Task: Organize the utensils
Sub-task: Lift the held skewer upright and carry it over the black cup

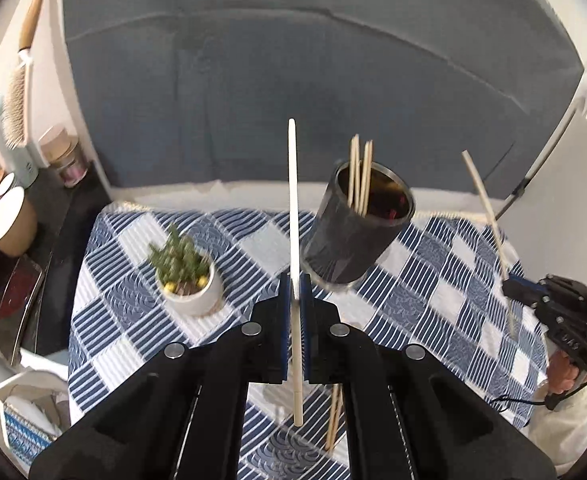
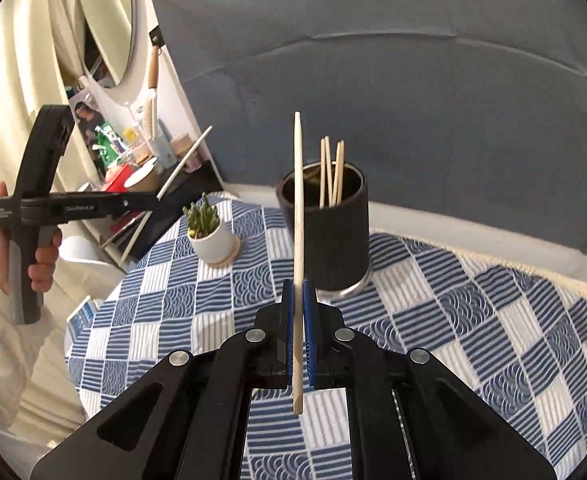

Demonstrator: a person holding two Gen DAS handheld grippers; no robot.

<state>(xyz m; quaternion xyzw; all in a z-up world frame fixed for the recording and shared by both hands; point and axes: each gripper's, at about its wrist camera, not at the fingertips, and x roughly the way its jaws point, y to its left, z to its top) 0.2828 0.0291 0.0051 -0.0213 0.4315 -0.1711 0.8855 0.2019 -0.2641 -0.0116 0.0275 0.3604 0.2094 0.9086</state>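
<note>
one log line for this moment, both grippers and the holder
left gripper: shut on chopstick | right gripper: shut on chopstick | holder: upright on tablecloth, holding chopsticks

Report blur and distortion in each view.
Left wrist view: motion blur smears the dark holder and potted plant; the gripped chopstick stays sharp. Right wrist view: mostly crisp, fisheye bends the tablecloth edge, corners vignetted black.

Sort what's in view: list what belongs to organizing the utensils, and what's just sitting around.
Part of the job:
left gripper, shut on a chopstick
right gripper, shut on another chopstick
dark holder cup with chopsticks already inside
loose chopsticks on the tablecloth

Just lying about:
potted plant
checked tablecloth
shelf clutter
</note>
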